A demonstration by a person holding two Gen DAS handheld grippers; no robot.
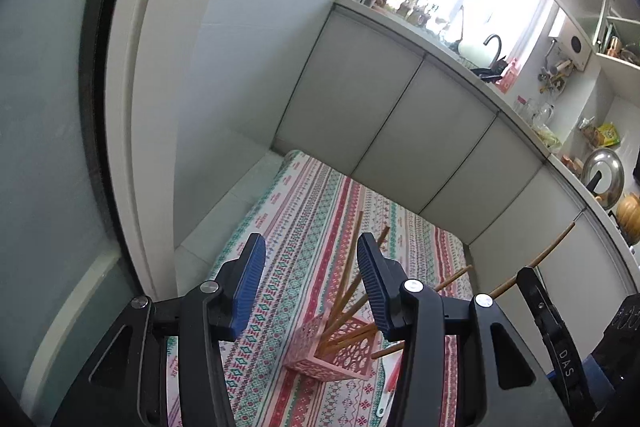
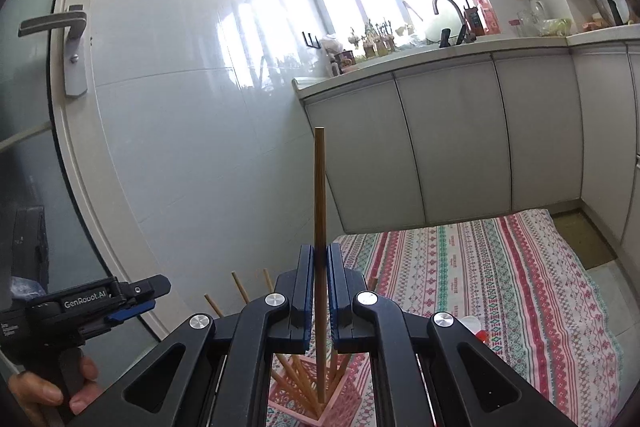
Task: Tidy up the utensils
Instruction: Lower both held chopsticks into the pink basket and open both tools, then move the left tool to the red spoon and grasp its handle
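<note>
On my left, the left gripper stands with its blue pads apart and nothing between them; in the right wrist view I see it at the far left edge, with a hand wrapped round its black grip. Beyond its fingers lies the patterned cloth, striped in red, green and white, and on that cloth sits the pink holder, a perforated square basket. Several wooden chopsticks stand in it, fanning out at different slants. Just right of the holder, partly behind my gripper's frame, lies something red and white that I cannot identify.

Moving right, my right gripper has its pads pressed together on one chopstick, which stands upright, its top well above the fingers and its lower end reaching down into the pink holder directly beneath. Other chopsticks lean inside the basket around it. Past the cloth runs a row of white cabinet doors under the counter.
</note>
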